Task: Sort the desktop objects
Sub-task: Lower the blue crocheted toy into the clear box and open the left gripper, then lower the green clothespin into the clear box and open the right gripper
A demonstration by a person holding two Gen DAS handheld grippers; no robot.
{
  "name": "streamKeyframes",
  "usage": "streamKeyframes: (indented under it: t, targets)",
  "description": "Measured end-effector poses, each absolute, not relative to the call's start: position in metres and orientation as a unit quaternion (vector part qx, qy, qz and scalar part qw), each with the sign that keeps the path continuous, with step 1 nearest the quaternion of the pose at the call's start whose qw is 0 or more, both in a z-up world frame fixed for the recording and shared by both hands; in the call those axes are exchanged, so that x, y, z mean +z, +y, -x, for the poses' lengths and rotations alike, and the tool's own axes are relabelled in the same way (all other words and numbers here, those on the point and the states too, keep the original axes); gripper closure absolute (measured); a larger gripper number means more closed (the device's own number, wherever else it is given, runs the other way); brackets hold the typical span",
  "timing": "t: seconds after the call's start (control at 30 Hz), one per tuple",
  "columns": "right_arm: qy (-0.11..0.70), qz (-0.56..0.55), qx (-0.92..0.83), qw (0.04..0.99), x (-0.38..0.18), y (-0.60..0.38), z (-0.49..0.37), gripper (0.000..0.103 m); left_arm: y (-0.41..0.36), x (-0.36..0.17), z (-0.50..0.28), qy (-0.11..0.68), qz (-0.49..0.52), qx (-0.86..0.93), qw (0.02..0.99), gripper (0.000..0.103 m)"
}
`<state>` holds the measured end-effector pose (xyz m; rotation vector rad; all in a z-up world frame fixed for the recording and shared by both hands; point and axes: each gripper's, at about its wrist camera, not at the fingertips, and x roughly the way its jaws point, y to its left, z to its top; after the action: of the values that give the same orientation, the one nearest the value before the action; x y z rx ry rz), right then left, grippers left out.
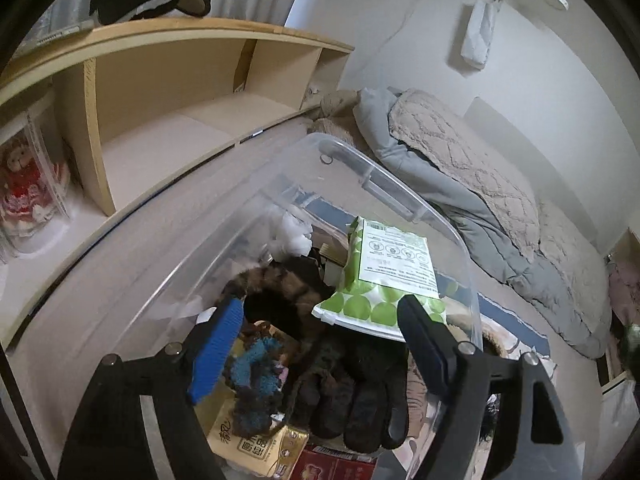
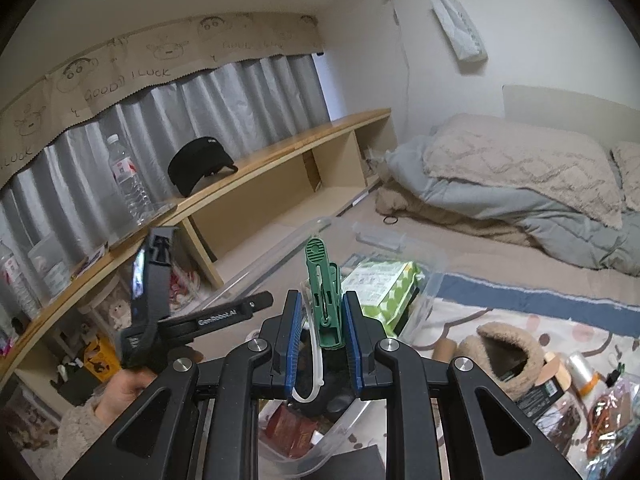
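A clear plastic bin (image 1: 400, 188) holds a green dotted wipes pack (image 1: 384, 276), dark gloves (image 1: 352, 396), a blue fuzzy item (image 1: 256, 364) and snack packets (image 1: 256, 444). My left gripper (image 1: 320, 336) is open and empty, its fingers spread just above the bin's contents. My right gripper (image 2: 320, 316) is shut on a green plastic clip (image 2: 324, 292) with a clear loop, held above the bin (image 2: 432, 276). The left gripper body (image 2: 160, 308) shows at the left of the right wrist view.
A wooden shelf unit (image 1: 180, 92) runs along the left with a black cap (image 2: 196, 164) and water bottle (image 2: 130, 180) on top. Bedding (image 2: 520, 184) lies at the right. A fuzzy slipper (image 2: 508, 352), tape and packets (image 2: 580, 400) lie on the mat beside the bin.
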<state>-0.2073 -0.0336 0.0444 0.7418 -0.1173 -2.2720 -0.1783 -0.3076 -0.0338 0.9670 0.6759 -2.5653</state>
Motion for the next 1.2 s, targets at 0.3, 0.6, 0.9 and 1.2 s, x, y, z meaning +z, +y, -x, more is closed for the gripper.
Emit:
streamKeyframes:
  t: [0.3, 0.6, 0.9, 1.2]
  targets:
    - [-0.056, -0.343, -0.857, 0.380, 0.009, -0.050, 0.215, 0.082, -0.293, -0.016, 0.152, 0.204, -0.301, -0.917, 0.163, 0.023]
    - [-0.049, -0.397, -0.822, 0.406, -0.021, -0.081, 0.212, 0.082, -0.285, -0.009, 0.129, 0.179, -0.279, -0.927, 0.175, 0.023]
    - [-0.043, -0.461, -0.782, 0.418, -0.052, -0.112, 0.211, 0.082, -0.290, 0.002, 0.113, 0.148, -0.246, -0.936, 0.204, 0.023]
    - [-0.034, -0.509, -0.760, 0.404, -0.076, -0.118, 0.214, 0.082, -0.284, 0.002, 0.111, 0.132, -0.243, -0.939, 0.204, 0.023]
